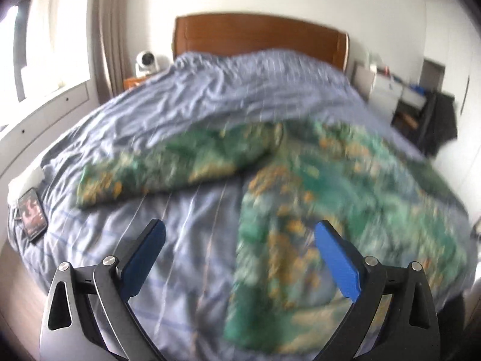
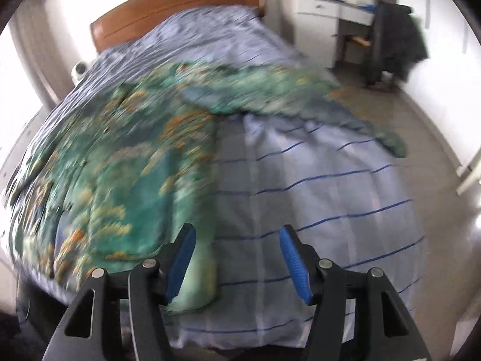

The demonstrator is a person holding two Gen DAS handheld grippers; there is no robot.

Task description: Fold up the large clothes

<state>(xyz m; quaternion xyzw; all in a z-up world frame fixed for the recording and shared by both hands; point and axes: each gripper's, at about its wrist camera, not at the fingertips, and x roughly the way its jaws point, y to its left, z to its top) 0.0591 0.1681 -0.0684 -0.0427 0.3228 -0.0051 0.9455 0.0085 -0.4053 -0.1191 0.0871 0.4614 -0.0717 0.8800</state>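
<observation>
Daylight floods in from the blown-out window (image 1: 45, 45) at the left. Both views are motion-smeared (the green patterned garment (image 1: 300, 180) most), with fisheye bending and dark vignetted corners.

Ahead of the left gripper (image 1: 240, 234) the garment (image 1: 315, 186) is soft cloth, matt, printed green with orange flecks, blurred. Under it the bedcover (image 1: 186, 228) is thin, creased, pale blue cloth with fine stripes. Beyond, the headboard (image 1: 258, 36) is smooth brown wood with a slight sheen. To the left, the phone (image 1: 32, 215) has a glossy screen. The right gripper (image 2: 237, 240) has matt black arms, bright metal pins and ribbed blue pads (image 2: 293, 264).
</observation>
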